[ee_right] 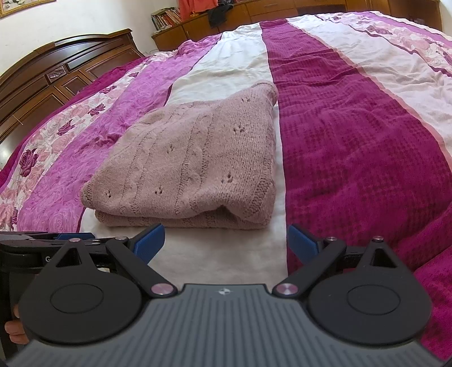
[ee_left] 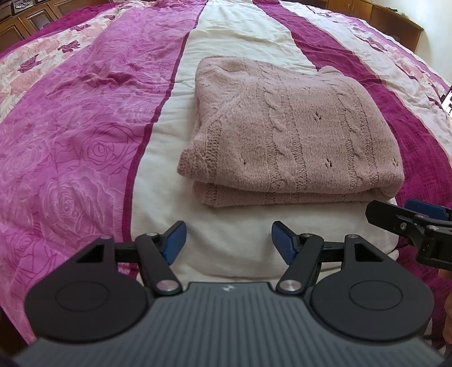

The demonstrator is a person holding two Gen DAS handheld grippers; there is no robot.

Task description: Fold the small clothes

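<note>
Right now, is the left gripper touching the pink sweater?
Apart. Left wrist view shows white bedspread between the open left gripper and the folded sweater.

Chunky knit sweater (ee_left: 293,132); crinkled cotton bedspread (ee_left: 84,127); glossy wooden headboard (ee_right: 56,70).

One folded sweater (ee_left: 288,135) counted on one bedspread (ee_left: 84,118). Two grippers seen: left (ee_left: 228,242), right (ee_right: 226,244), jaws apart, four blue pads (ee_left: 176,240) in all. One headboard (ee_right: 56,73) noted.

Carved wood headboard (ee_right: 56,70), low cabinets (ee_right: 226,25) w/ books (ee_right: 166,17) – cream wall (ee_right: 70,19)
</note>
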